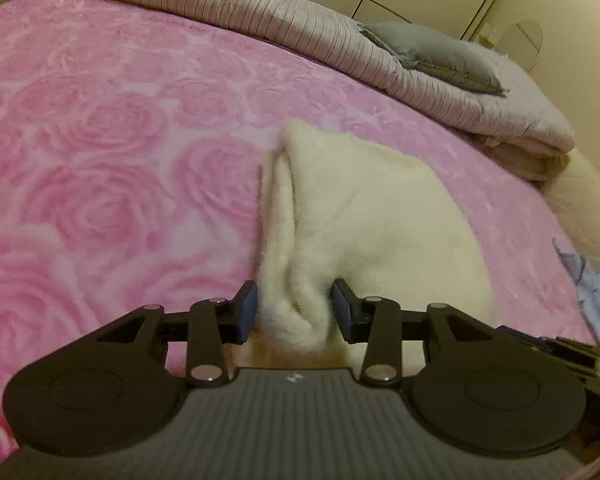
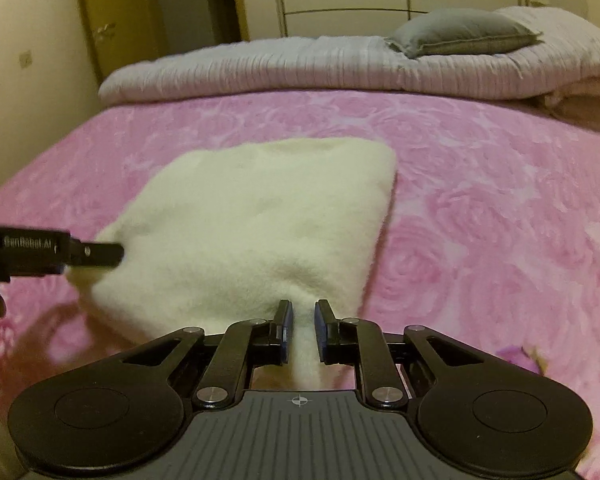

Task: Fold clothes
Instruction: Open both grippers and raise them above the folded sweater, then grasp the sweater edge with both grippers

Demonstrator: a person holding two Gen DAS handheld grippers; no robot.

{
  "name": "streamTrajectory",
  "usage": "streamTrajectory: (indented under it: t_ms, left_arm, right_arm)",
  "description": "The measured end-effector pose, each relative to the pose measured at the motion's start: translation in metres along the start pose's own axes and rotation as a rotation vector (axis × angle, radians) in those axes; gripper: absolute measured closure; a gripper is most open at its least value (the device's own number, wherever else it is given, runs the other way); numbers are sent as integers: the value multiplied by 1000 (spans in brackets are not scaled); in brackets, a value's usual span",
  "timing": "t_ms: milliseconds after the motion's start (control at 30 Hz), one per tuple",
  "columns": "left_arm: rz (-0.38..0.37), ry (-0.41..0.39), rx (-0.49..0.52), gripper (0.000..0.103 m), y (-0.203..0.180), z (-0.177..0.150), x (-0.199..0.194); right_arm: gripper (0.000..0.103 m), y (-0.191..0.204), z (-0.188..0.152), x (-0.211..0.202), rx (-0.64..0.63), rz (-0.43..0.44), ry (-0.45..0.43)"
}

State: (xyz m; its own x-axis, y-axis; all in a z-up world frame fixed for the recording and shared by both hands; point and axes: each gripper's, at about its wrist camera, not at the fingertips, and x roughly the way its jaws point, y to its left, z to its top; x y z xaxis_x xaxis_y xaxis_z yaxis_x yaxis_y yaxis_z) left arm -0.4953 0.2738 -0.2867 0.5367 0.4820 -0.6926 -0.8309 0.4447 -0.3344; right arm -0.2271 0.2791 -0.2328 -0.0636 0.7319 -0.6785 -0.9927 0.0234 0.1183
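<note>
a cream fleece garment lies folded on the pink rose-patterned blanket covering the bed. the left gripper has its fingers clenched on a bunched, doubled edge of the cloth. the right gripper pinches a narrow strip at the near hem. a grey cushion rests on a folded quilt at the far side.

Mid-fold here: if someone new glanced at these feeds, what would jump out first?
The fluffy white garment lying mid-bed on the pink rose blanket, folded into a thick pad. Its near edge is pinched by both the right hand-held gripper and the left hand-held gripper. Behind, a grey pillow rests on a folded pale quilt.
</note>
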Motion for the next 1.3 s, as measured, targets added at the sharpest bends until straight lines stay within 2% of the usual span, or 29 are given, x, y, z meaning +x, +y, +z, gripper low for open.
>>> streamTrajectory:
  t_ms: [100, 133, 200, 233, 267, 467, 600, 833, 867, 933, 1067, 1133, 1300]
  left_arm:
    - [51, 6, 31, 74, -12, -1, -14]
    - [68, 8, 40, 75, -15, -1, -19]
    - [101, 13, 58, 75, -23, -3, -30]
    - [118, 15, 67, 75, -27, -3, -35]
    - [135, 17, 75, 75, -30, -4, -40]
    - [197, 61, 139, 74, -53, -25, -62]
    - [200, 72, 168, 73, -62, -36, -75]
    - [179, 40, 186, 69, -70, -44, -100]
    - [158, 36, 173, 69, -67, -43, -101]
    - [89, 30, 122, 60, -57, -40, -104]
    - [-86, 25, -132, 56, -6, -25, -92]
    - [-123, 18, -230, 50, 19, -16, -79]
    - [-191, 69, -384, 49, 55, 4, -26]
  right_arm:
    - [84, -5, -2, -1, 78, 6, 19]
    - [79, -7, -3, -6, 111, 10, 25]
    - [63, -9, -7, -17, 175, 26, 31]
    - [48, -9, -11, -23, 205, 38, 29]
    - [42, -8, -14, -26, 211, 32, 42]
    - [41, -2, -30, -39, 233, -12, 118]
    - [41, 4, -33, -54, 242, -27, 107]
    - [41, 8, -39, -77, 251, -39, 89]
    - [41, 8, -41, -80, 254, -39, 89]
    - [41, 6, -43, -82, 265, -29, 89]
    - [39, -15, -47, -80, 381, 59, 76]
    - [36, -33, -48, -74, 493, 119, 63]
    - [31, -70, -45, -40, 735, 204, 34]
